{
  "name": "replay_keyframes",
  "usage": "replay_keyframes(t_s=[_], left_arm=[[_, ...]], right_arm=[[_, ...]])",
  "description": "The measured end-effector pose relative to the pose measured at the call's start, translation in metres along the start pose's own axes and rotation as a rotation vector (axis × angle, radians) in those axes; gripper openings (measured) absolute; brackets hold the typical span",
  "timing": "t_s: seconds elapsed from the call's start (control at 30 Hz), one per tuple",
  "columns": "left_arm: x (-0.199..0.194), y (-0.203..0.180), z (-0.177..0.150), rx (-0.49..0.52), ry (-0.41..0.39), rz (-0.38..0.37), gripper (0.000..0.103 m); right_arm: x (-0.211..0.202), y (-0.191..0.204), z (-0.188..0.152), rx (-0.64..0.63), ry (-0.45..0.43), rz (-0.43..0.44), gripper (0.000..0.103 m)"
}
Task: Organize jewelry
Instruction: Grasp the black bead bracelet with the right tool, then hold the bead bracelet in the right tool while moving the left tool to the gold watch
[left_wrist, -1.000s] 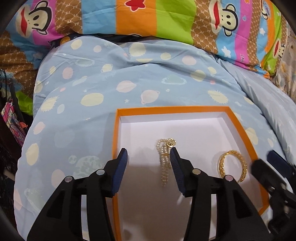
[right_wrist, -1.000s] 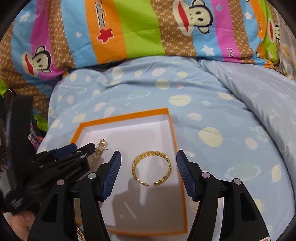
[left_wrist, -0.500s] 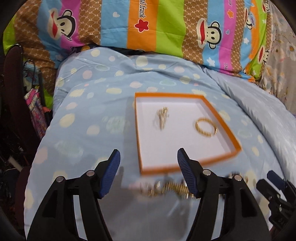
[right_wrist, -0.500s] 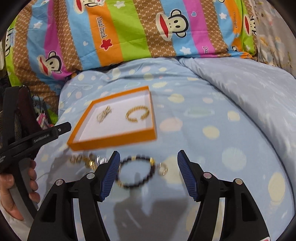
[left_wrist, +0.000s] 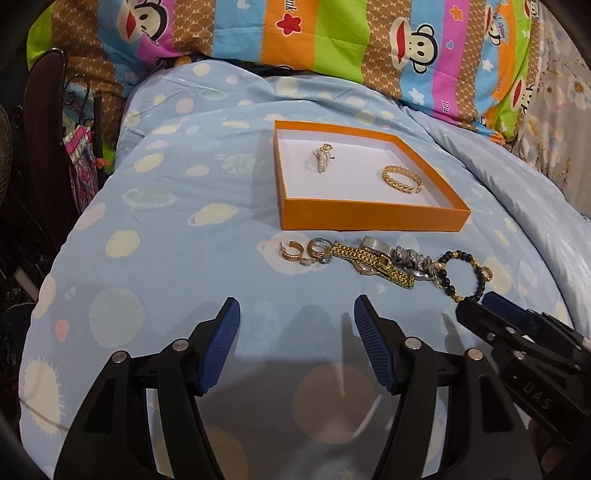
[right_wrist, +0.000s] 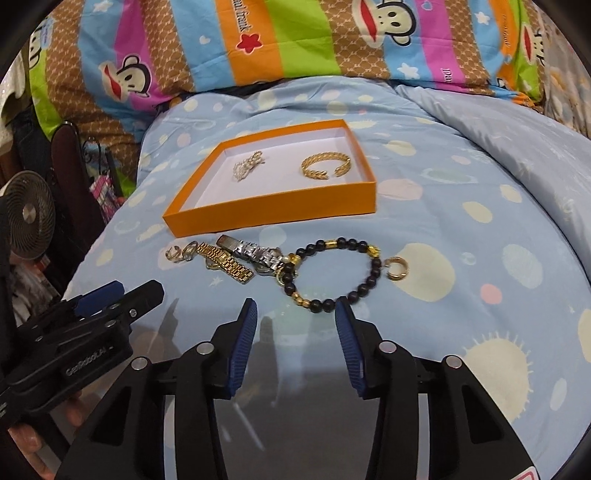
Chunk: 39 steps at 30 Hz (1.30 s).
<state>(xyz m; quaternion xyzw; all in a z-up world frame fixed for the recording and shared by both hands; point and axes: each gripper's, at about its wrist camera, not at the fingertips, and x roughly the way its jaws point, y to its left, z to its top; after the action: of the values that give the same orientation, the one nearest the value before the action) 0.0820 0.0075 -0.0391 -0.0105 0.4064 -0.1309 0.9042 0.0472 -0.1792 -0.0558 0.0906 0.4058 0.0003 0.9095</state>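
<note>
One orange box (right_wrist: 280, 212) on the blue quilt (right_wrist: 461, 229) holds two pieces: a pearl piece (right_wrist: 248, 167) and a gold bangle (right_wrist: 325, 167). In front lie two watches (right_wrist: 255, 255), one black bead bracelet (right_wrist: 334, 275) and several small rings (left_wrist: 306, 251). The left gripper (left_wrist: 297, 347) stands wide and empty; the right gripper (right_wrist: 295, 347), just closing, is narrower with nothing between.

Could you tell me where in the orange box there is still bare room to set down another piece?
The shallow orange box is bare along its near wall, in front of the pearl-and-gold piece and the gold cuff bracelet, and in the strip between them. Outside it, the blue planet-print duvet just in front of the box is crowded with the gold watch and black bead bracelet.
</note>
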Motion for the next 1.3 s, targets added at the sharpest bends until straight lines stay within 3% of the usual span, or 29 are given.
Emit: replay_keyframes(t_s=[0.17, 0.3, 0.43, 0.67, 0.93, 1.1, 1.3], left_arm=[[0.007, 0.012, -0.002, -0.062, 0.037, -0.042, 0.068], [0.008, 0.011, -0.003, -0.066, 0.039, -0.055, 0.071], [0.008, 0.009, -0.003, -0.059, 0.043, -0.054, 0.073], [0.008, 0.010, -0.003, -0.064, 0.041, -0.062, 0.074], [0.006, 0.015, -0.001, -0.086, 0.029, -0.041, 0.074], [0.006, 0.017, 0.003, -0.075, 0.030, -0.020, 0.074], [0.005, 0.003, 0.012, -0.050, 0.037, -0.050, 0.074]], right_arm=[[0.014, 0.007, 0.012, -0.032, 0.019, -0.030, 0.036], [0.026, 0.007, 0.016, -0.043, 0.054, -0.046, 0.027], [0.024, 0.003, 0.015, -0.019, 0.050, -0.048, 0.007], [0.008, 0.001, 0.006, 0.016, 0.017, -0.017, 0.007], [-0.025, 0.005, -0.027, -0.010, -0.012, 0.044, 0.007], [-0.030, 0.002, -0.040, -0.014, -0.008, 0.056, 0.007], [-0.027, 0.001, -0.039, -0.003, -0.004, 0.069, 0.007]])
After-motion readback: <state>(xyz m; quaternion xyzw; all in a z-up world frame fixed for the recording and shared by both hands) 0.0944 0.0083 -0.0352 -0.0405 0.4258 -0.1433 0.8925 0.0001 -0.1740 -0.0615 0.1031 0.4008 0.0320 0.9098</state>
